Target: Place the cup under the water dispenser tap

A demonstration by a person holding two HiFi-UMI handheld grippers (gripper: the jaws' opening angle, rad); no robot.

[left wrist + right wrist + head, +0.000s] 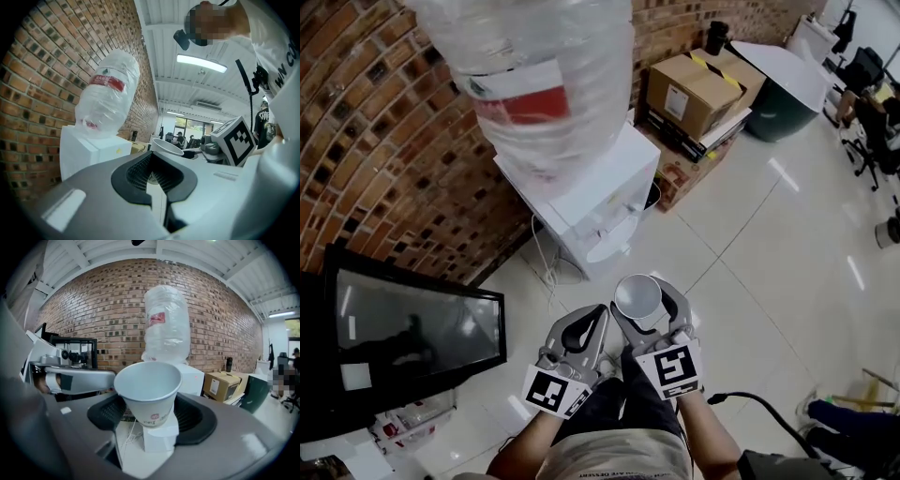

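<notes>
Paper cup (149,390): upright, pinched in right gripper (151,420) fingers, well short of water dispenser (191,380) ahead; left gripper (152,174) fingers together, empty.

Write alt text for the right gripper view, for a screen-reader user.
The right gripper holds a white paper cup upright between its jaws, mouth up. Behind it stands a white water dispenser with an inverted clear bottle, against a brick wall. The left gripper shows at the left, a cardboard box at the right.
</notes>
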